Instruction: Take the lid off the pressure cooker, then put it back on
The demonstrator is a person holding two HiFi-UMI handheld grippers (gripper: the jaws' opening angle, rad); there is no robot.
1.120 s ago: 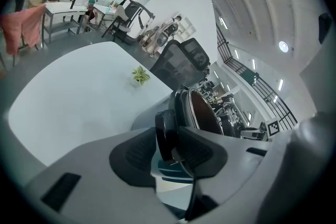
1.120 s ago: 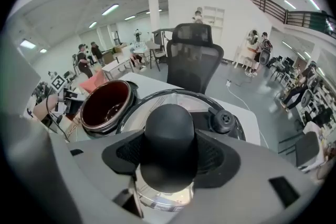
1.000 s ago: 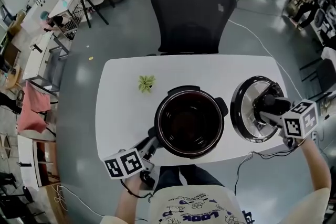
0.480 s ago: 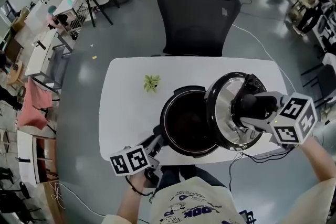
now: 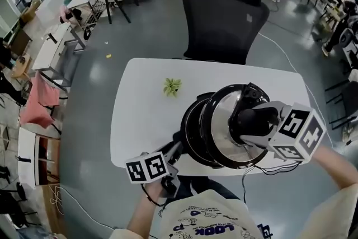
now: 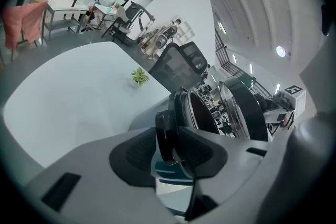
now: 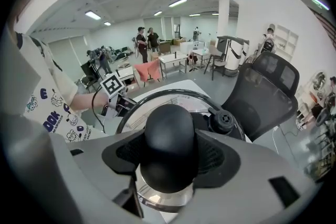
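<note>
Steel lid (image 5: 219,132) is off the cooker (image 5: 192,130). It hangs tilted over the pot mouth with its top face turned up toward the right gripper (image 5: 254,120), and it isn't seated. The left gripper view shows a gap between the lid and the pot rim.

The right jaws are clamped on the black knob (image 7: 169,144), one pad on each side, and the knob fills the gap. The left gripper (image 5: 174,149) has its jaws closed on the cooker's side handle (image 6: 166,136), bracing the pot on the white bench (image 5: 140,109).

My read is that this is the put-back half of the task, with the lid about to go down.

How I'd do it:
- Level the lid first. If it goes down at this tilt, one edge probably catches the rim and skates.
- Centre it over the pot. It looks offset toward the right side of the mouth.
- Lower it straight and let the rim find the groove all round before any twist.
- Keep the left jaws on the handle, otherwise the pot likely turns with the lid.
- The knob is round and smooth, so it could roll between the pads. Keep the wrist slow.

The small plant (image 5: 172,86) sits well apart and is no obstacle.
</note>
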